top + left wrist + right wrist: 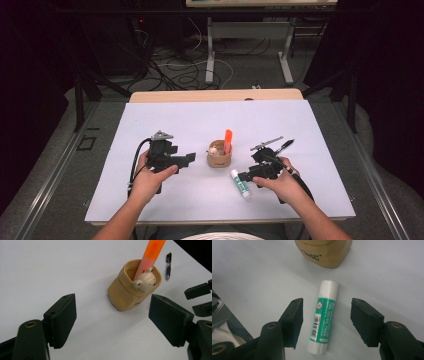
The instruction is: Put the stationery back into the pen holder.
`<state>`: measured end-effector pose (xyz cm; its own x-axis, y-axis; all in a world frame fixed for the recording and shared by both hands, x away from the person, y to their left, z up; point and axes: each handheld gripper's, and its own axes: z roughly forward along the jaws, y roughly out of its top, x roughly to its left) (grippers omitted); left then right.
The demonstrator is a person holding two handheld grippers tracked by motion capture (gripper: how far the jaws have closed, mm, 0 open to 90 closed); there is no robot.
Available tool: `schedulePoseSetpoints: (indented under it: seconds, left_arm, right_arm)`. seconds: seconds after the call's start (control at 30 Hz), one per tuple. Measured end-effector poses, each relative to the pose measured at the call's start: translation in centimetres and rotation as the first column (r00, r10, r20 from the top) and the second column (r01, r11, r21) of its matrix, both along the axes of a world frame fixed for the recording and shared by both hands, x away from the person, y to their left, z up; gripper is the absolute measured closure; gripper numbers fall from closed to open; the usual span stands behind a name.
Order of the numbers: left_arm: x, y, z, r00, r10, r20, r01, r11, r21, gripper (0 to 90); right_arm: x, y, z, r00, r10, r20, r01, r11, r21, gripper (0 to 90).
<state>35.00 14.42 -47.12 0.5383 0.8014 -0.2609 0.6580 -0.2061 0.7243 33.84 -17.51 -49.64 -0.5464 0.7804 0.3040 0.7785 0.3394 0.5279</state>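
Note:
A white glue stick with a green label lies flat on the white table cover, just right of a tan cup. My right gripper is open with one jaw on each side of the glue stick, and gaps show on both sides. The cup has a small bear figure on its rim and holds an orange highlighter. My left gripper stands open and empty, pointing at the cup from the left.
A black pen and a grey pen lie behind the right hand. The white cover spreads wide toward the back. Beyond the wooden table's far edge there are cables and metal legs on the floor.

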Motion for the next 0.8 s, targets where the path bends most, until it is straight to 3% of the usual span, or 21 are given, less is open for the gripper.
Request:
schedulePoseSetpoints:
  seconds: [0.13,0.17,0.23,0.33,0.67,0.73,0.8]
  left_arm:
    - [-0.1,-0.1,-0.1,0.9997,-0.011,-0.022,0.011,0.9999,0.01,24.0]
    - [-0.1,-0.2,-0.1,0.9996,-0.013,-0.026,0.013,0.9999,0.011,24.0]
    - [-0.1,-0.3,-0.3,0.9995,-0.014,-0.029,0.014,0.9998,0.014,24.0]
    - [-0.1,-0.4,-0.4,0.999,-0.013,-0.042,0.013,0.9999,0.002,24.4]
    - [-0.1,-0.5,-0.9,0.995,-0.012,-0.1,0.011,0.9999,-0.007,28.9]
    - [0.0,-0.5,-1.0,0.9944,-0.007,-0.105,0.006,1.0,-0.007,29.4]
    - [0.0,-0.5,-1.0,0.9933,-0.004,-0.116,0.003,1.0,-0.008,30.1]
  right_arm:
    - [0.0,0.0,-0.5,0.9994,-0.006,-0.035,0.007,1.0,0.012,46.9]
    - [0.0,0.0,-0.4,0.998,-0.007,-0.063,0.007,1.0,-0.01,47.6]
    - [0.1,0.0,-0.9,0.9986,-0.004,-0.053,0.005,1.0,0.011,48.1]
    - [0.1,0.2,-1.2,0.9974,-0.014,-0.07,0.014,1.0,0.002,49.2]
    - [0.1,0.6,-1.5,0.9812,-0.034,-0.19,0.022,0.998,-0.063,53.4]
    - [0.2,0.7,-1.8,0.9826,-0.027,-0.184,0.017,0.998,-0.055,53.7]
    - [0.3,0.8,-1.8,0.9754,-0.038,-0.217,0.024,0.997,-0.069,54.7]
